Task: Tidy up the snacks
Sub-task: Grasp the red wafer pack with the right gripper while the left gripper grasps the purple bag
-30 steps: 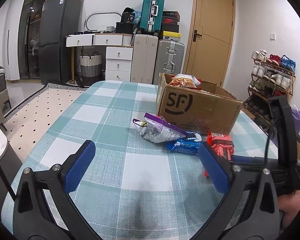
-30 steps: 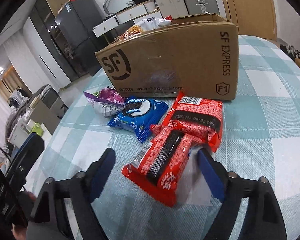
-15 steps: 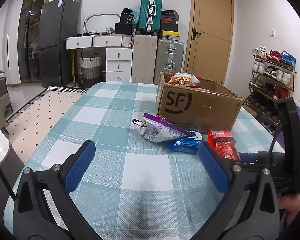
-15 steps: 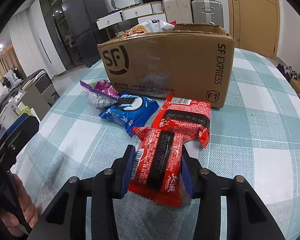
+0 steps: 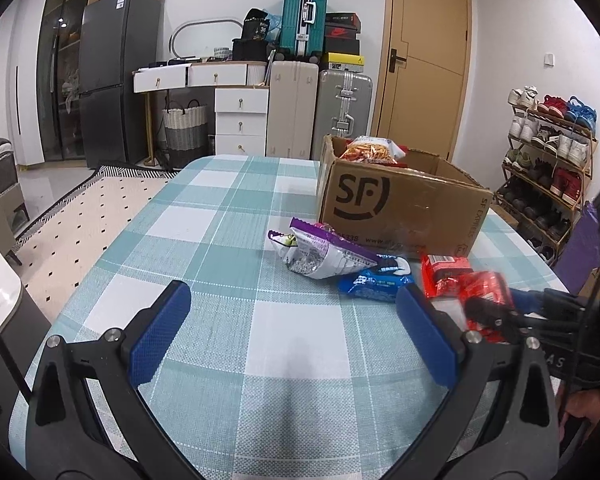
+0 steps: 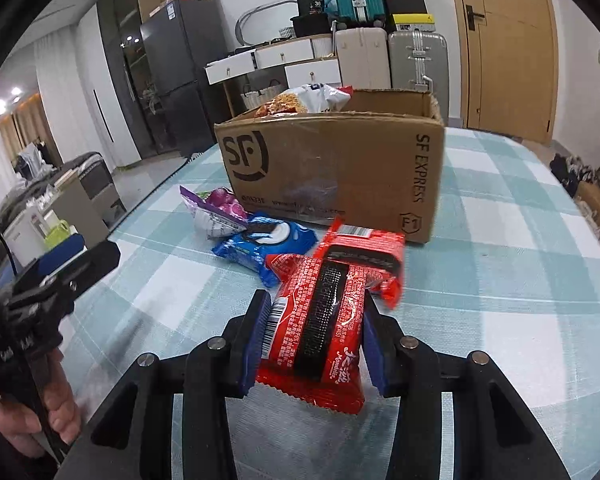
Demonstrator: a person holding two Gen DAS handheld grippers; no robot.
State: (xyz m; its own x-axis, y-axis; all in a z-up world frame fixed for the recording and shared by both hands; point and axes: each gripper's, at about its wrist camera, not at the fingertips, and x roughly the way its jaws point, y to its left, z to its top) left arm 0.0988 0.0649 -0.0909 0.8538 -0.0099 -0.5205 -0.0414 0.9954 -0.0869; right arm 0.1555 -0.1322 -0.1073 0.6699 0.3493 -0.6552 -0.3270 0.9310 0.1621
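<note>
I have the right tool [image 6: 314, 332] clenched on a red snack packet [image 6: 320, 320], its two blue pads pressing the packet's long sides. The packet sits just in front of the cardboard box [image 6: 340, 176], and I think it is already a little off the counter [image 6: 500, 340], but the blur at its far end makes me unsure. My left tool [image 5: 292, 332] is released, the jaws standing wide with nothing between them, well back from the box over a bare part of the cloth.

As I judge it, the work is partly done. Some snack bags [image 5: 370, 148] already rise above the rim of the box at its far left corner. Left outside are the packet I hold, a second red packet [image 6: 364, 246] lying under its far end and near the front wall of the box, a blue cookie packet [image 6: 264, 246] to the left of that, and a purple and white bag [image 6: 214, 210] close to the box's front left corner.

The front wall of the box is the main obstacle: the packet must go up and over it. The bags piled inside fill the left part, so the right part of the box looks to me the freer place.
</note>
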